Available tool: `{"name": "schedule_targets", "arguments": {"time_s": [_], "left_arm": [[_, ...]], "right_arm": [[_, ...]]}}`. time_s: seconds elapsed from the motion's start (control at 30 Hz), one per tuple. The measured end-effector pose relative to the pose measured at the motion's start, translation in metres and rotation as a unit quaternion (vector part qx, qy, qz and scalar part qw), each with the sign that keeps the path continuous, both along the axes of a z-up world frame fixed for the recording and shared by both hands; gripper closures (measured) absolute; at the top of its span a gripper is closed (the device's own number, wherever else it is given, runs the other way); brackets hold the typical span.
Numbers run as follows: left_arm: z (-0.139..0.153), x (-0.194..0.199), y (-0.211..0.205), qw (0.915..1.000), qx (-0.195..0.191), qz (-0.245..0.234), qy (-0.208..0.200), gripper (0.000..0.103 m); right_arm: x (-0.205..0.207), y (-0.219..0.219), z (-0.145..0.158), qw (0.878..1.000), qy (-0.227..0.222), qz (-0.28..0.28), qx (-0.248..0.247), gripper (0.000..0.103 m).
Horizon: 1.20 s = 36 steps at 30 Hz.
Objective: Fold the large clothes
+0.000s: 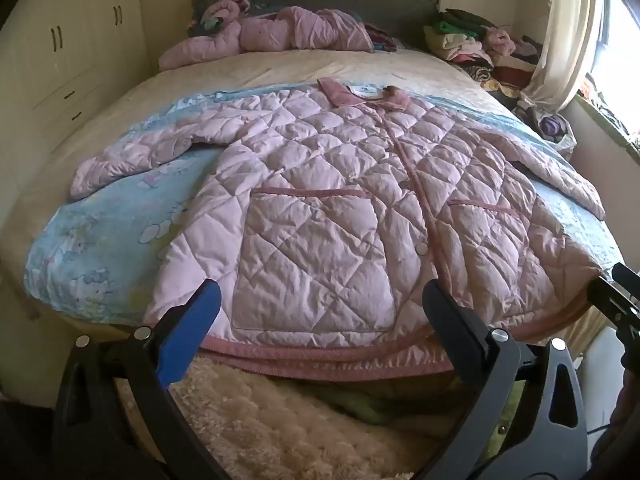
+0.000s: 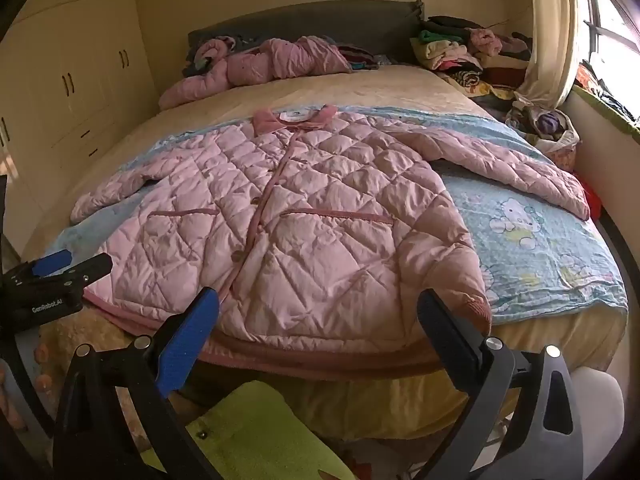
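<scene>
A large pink quilted jacket (image 1: 320, 200) lies flat and face up on the bed, collar toward the headboard, both sleeves spread out. It also shows in the right wrist view (image 2: 280, 224). Its hem hangs over the near bed edge. My left gripper (image 1: 320, 304) is open and empty just above the hem on the left pocket side. My right gripper (image 2: 316, 312) is open and empty above the hem near the jacket's right corner. The left gripper also appears at the left edge of the right wrist view (image 2: 68, 268).
A blue cartoon blanket (image 2: 532, 240) lies under the jacket. Another pink quilted garment (image 1: 280, 32) is bunched at the headboard. A pile of clothes (image 1: 472, 44) sits at the back right by the curtain. Wardrobe doors (image 1: 60, 40) stand at left. A fluffy rug (image 1: 280, 420) lies below.
</scene>
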<state>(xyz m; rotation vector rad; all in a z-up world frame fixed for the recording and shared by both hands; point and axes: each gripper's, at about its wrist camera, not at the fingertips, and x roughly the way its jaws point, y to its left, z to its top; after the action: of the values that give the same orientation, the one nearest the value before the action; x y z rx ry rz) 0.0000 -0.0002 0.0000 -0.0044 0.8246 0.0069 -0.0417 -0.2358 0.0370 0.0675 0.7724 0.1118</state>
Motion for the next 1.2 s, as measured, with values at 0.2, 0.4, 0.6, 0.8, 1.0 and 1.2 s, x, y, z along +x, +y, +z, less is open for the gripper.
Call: {"name": "schedule_targets", "arguments": {"time_s": [0.2, 0.4, 0.6, 0.8, 1.0, 1.2], "left_arm": [[0.0001, 0.0000, 0.0005, 1.0000, -0.006, -0.001, 0.001, 0.008], [0.0015, -0.0013, 0.0030, 1.0000, -0.006, 0.000, -0.001, 0.008], [0.0003, -0.0010, -0.0008, 1.0000, -0.002, -0.002, 0.001, 0.008], [0.0022, -0.0004, -0.0018, 1.0000, 0.000, -0.002, -0.001, 0.008], [0.0021, -0.0007, -0.0019, 1.0000, 0.000, -0.002, -0.002, 0.008], [0.0024, -0.0010, -0.0026, 1.0000, 0.001, -0.002, -0.003, 0.008]], "right_arm": [[-0.0011, -0.0030, 0.0007, 1.000, -0.002, -0.008, 0.004, 0.004], [-0.0002, 0.0006, 0.0044, 1.000, -0.003, -0.008, 0.002, 0.004], [-0.0019, -0.0034, 0.0019, 1.000, -0.003, -0.004, 0.004, 0.004], [-0.0024, -0.0034, 0.0025, 1.000, -0.003, -0.006, 0.004, 0.004], [-0.0026, -0.0034, 0.0029, 1.000, -0.004, -0.006, 0.005, 0.004], [-0.0037, -0.0033, 0.0032, 1.000, -0.005, -0.008, 0.004, 0.004]]}}
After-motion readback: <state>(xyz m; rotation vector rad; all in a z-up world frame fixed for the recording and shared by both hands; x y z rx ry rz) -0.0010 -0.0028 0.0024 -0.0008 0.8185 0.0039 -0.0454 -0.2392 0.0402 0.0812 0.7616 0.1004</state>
